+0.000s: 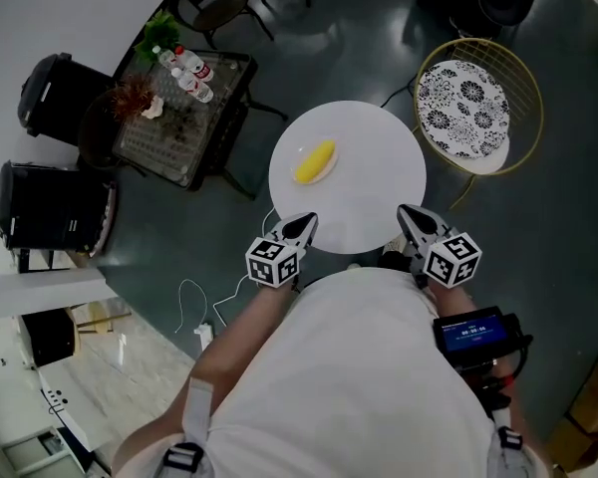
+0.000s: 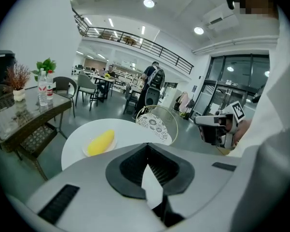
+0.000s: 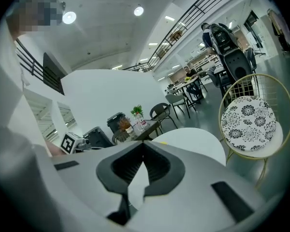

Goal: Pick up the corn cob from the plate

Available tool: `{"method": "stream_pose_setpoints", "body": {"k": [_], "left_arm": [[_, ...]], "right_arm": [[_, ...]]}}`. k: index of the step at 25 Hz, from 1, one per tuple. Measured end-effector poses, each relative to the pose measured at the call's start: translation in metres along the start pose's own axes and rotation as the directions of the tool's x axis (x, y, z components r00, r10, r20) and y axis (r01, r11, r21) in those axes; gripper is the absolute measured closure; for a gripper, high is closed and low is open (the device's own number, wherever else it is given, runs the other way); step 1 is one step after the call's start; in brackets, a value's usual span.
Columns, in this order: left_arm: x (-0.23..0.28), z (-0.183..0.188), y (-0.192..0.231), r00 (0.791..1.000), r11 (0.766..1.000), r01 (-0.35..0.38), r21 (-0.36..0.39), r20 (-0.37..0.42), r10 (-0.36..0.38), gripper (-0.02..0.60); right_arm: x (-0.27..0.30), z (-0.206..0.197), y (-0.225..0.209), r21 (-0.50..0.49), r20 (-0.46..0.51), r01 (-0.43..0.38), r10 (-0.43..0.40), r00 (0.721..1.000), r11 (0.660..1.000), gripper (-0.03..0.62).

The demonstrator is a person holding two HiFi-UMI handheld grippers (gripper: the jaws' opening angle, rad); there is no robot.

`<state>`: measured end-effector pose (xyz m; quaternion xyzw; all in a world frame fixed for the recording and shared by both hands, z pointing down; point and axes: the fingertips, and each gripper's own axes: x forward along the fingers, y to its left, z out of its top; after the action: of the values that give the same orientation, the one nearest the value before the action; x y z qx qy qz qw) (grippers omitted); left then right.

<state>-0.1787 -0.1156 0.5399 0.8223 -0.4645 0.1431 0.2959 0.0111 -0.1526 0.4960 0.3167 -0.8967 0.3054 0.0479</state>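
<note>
The corn cob [image 1: 315,161] lies on a small white plate [image 2: 85,152]. The plate sits on the round white surface [image 1: 379,157], left of the middle and well in from the rim. White top shows all around the plate.

The left claw [image 1: 301,225] is closed with nothing in it. It hangs over the near edge of the surface and points toward the corn cob. The right claw [image 1: 411,217] is closed too and holds nothing. It is over the same near edge, farther right, apart from the left claw.

A gold wire chair [image 1: 463,108] with a flowery cushion stands just beside the far right edge. A glass table [image 1: 179,127] with bottles [image 1: 191,76] stands to the left, and a strip of dark floor [image 1: 249,147] lies between it and the surface.
</note>
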Motion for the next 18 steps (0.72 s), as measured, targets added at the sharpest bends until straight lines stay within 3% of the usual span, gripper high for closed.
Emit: {"method": "stream_pose_setpoints", "body": {"k": [4,8,12,18], "left_arm": [[0.000,0.003,0.010,0.999,0.996,0.030,-0.088,0.033,-0.027,0.574],[0.015,0.017,0.031,1.000,1.000,-0.010,-0.016,-0.014,0.010,0.575],[0.064,0.019,0.027,0.998,0.999,-0.037,-0.035,-0.061,0.035,0.574],[0.087,0.017,0.031,0.992,0.998,-0.060,-0.015,-0.115,0.058,0.574]], "right_arm": [[-0.003,0.000,0.003,0.002,-0.015,0.008,-0.008,1.000,1.000,0.586],[0.017,0.007,-0.012,-0.013,-0.027,-0.017,0.017,0.999,1.000,0.586],[0.015,0.008,-0.055,0.014,-0.066,-0.040,0.041,0.997,0.999,0.586],[0.029,0.004,-0.078,0.016,-0.113,-0.074,0.076,0.991,0.997,0.586]]}}
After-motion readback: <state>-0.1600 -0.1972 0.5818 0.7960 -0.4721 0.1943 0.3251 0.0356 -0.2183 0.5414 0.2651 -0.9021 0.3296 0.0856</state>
